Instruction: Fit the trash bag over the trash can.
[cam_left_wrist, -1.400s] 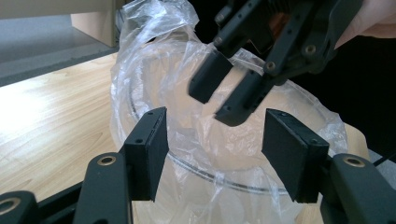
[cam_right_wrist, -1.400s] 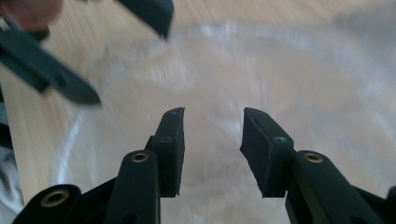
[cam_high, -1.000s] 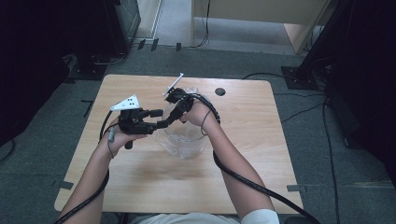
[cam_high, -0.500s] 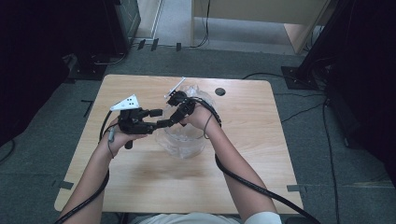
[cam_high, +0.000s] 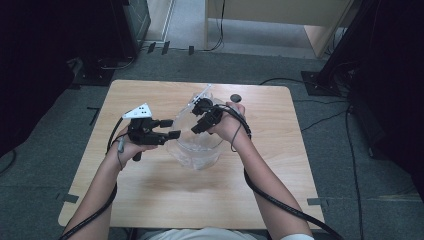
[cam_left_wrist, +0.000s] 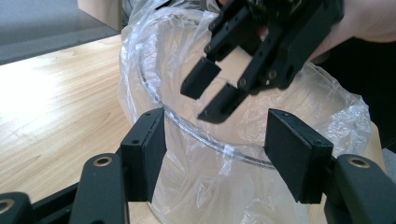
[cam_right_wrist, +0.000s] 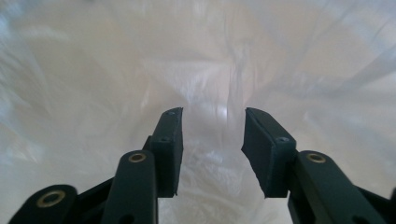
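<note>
Two black grippers work at a round clear container (cam_high: 196, 150) lined with crinkled, glossy plastic film (cam_left_wrist: 219, 186) at the middle of a pale wooden table (cam_high: 150, 200). The left gripper (cam_left_wrist: 215, 154) straddles the rim, jaws apart, pads not visibly pressing. The right gripper (cam_right_wrist: 212, 149), just closing, hangs part-open inside, holding nothing.

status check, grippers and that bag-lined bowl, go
Left gripper open at the near rim. Right gripper open, jaws just closing, inside the plastic bag lining the clear bowl. Nothing in the way.
</note>
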